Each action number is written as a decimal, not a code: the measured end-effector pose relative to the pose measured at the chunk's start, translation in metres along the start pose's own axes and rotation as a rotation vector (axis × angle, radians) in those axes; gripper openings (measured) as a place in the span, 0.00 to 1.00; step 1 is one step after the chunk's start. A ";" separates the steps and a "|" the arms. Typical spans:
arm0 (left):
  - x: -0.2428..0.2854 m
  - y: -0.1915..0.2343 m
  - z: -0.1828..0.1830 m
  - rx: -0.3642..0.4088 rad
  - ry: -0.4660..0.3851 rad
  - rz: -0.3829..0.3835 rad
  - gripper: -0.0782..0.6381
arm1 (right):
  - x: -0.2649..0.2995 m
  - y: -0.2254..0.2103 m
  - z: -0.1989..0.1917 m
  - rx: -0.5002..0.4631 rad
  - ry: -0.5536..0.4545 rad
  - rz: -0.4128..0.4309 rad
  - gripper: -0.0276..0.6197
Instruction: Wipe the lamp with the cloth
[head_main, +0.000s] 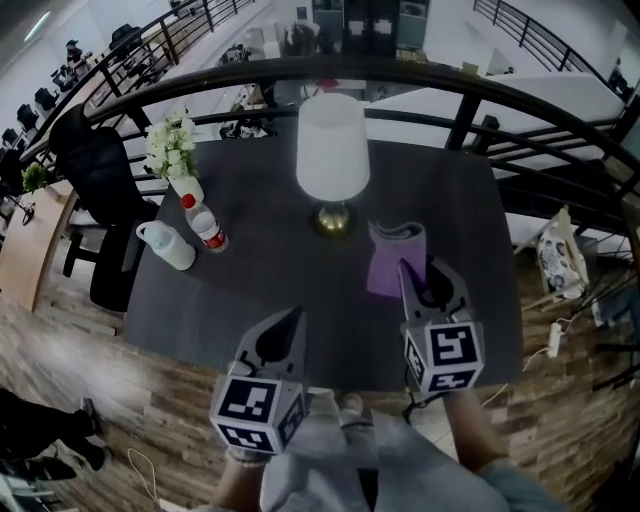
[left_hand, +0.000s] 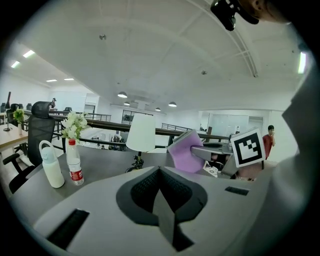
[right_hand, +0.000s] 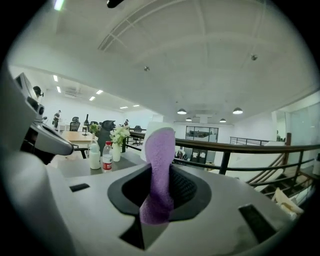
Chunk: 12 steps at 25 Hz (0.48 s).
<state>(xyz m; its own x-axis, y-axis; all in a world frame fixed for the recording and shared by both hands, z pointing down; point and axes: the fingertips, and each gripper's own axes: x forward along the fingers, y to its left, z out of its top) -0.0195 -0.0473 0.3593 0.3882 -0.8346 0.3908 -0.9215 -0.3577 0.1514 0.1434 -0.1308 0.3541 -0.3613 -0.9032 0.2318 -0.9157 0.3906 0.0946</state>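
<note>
The lamp (head_main: 332, 145) has a white shade and a brass base and stands upright at the middle of the dark table (head_main: 260, 290). The purple cloth (head_main: 396, 262) hangs folded just right of the lamp's base, and my right gripper (head_main: 404, 266) is shut on it. In the right gripper view the cloth (right_hand: 159, 170) stands up between the jaws and hides most of the lamp (right_hand: 145, 147) behind it. My left gripper (head_main: 293, 315) is shut and empty over the table's near edge, in front of the lamp. In the left gripper view the lamp (left_hand: 140, 132) stands ahead, with the cloth (left_hand: 186, 151) to its right.
A red-capped water bottle (head_main: 205, 224), a white jug (head_main: 168, 245) and a vase of white flowers (head_main: 172, 150) stand at the table's left. A black office chair (head_main: 95, 170) is beside that edge. A dark railing (head_main: 470, 95) curves behind the table.
</note>
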 end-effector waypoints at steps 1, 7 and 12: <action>0.003 0.004 0.002 -0.004 -0.001 -0.002 0.12 | 0.008 -0.005 0.005 -0.012 -0.005 -0.018 0.19; 0.020 0.031 0.020 -0.016 -0.018 -0.010 0.12 | 0.057 -0.033 0.031 -0.049 -0.027 -0.102 0.19; 0.033 0.053 0.031 -0.013 -0.023 -0.014 0.12 | 0.099 -0.055 0.052 -0.072 -0.044 -0.169 0.19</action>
<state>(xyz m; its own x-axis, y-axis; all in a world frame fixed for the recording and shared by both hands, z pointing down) -0.0554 -0.1071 0.3525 0.4012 -0.8390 0.3676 -0.9159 -0.3640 0.1690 0.1493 -0.2509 0.3216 -0.2123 -0.9633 0.1642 -0.9497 0.2430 0.1976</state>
